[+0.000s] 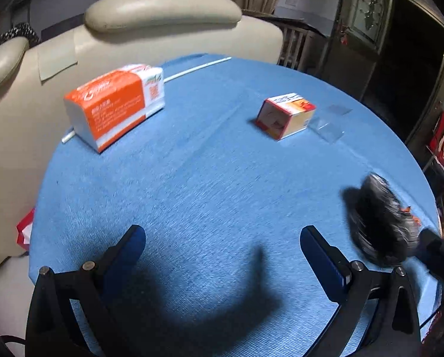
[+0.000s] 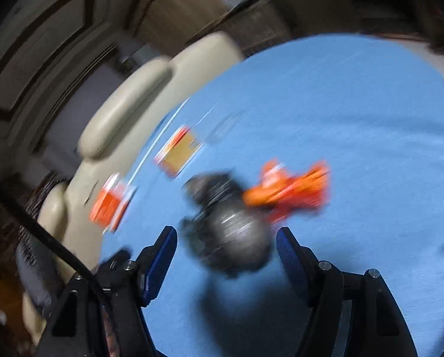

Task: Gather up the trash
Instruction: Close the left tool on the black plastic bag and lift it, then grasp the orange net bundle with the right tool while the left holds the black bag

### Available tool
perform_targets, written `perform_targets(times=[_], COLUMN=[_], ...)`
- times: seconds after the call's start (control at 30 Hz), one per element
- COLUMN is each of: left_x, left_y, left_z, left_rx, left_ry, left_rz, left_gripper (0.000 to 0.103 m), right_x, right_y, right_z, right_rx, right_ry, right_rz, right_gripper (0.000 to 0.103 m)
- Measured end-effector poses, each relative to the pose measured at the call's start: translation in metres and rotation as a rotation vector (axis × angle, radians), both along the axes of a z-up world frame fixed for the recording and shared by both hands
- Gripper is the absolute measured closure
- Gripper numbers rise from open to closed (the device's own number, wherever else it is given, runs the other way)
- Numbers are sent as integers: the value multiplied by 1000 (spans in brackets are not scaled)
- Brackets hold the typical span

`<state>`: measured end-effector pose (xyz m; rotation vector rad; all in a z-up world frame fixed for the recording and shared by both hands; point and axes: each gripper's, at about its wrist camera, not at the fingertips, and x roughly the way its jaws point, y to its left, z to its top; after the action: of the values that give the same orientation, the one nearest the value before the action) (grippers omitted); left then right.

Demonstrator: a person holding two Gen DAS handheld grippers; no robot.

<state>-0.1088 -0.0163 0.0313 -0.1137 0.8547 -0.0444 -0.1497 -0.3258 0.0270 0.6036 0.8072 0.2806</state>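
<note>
A round table with a blue cloth (image 1: 210,178) bears the trash. A crumpled black bag (image 1: 379,220) lies at the right edge, with an orange wrapper (image 1: 410,212) behind it. A small red and yellow carton (image 1: 286,114) lies further back, next to clear plastic (image 1: 329,128). My left gripper (image 1: 222,253) is open and empty above the near cloth. In the blurred right wrist view my right gripper (image 2: 226,244) is open, its jaws on either side of the black bag (image 2: 228,232); I cannot tell if they touch it. The orange wrapper (image 2: 290,192) lies just beyond.
An orange and white tissue pack (image 1: 115,104) lies at the back left on a white straw (image 1: 192,70). A cream armchair (image 1: 162,29) stands behind the table. Dark cabinets (image 1: 400,59) are to the right. The tissue pack (image 2: 110,205) and carton (image 2: 179,150) also show blurred.
</note>
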Motion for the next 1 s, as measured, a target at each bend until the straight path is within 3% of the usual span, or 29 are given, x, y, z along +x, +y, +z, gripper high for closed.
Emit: perform_targets(times=[0.13, 0.23, 0.37, 0.53, 0.67, 0.7, 0.77, 0.87, 1.0], left_x=[1, 2, 2, 3, 15, 17, 19, 17, 17], left_y=[-2, -12, -59, -129, -165, -167, -168, -161, -138], left_z=[3, 2, 5, 10, -4, -7, -12, -8, -2], left_rx=[-1, -11, 1, 53, 66, 48, 31, 26, 13], left_ry=[2, 16, 34, 34, 73, 83, 108, 100, 90], left_rz=[1, -18, -145, -323, -377, -390, -411, -413, -384], left_gripper=[0, 0, 0, 0, 0, 3, 44, 61, 61], right_x=[-6, -15, -22, -31, -31, -30, -29, -24, -11], right_y=[6, -21, -58, -92, -100, -100, -101, -99, -95], right_z=[0, 6, 7, -2, -8, -8, -7, -7, -13], right_rx=[143, 77, 7, 2, -4, -10, -30, -68, -70], right_ry=[-59, -64, -40, -11, 9, 12, 17, 27, 42], right_rz=[100, -7, -158, -263, -287, -287, -278, -263, -250], right_gripper=[30, 30, 30, 30, 30, 30, 30, 30, 30])
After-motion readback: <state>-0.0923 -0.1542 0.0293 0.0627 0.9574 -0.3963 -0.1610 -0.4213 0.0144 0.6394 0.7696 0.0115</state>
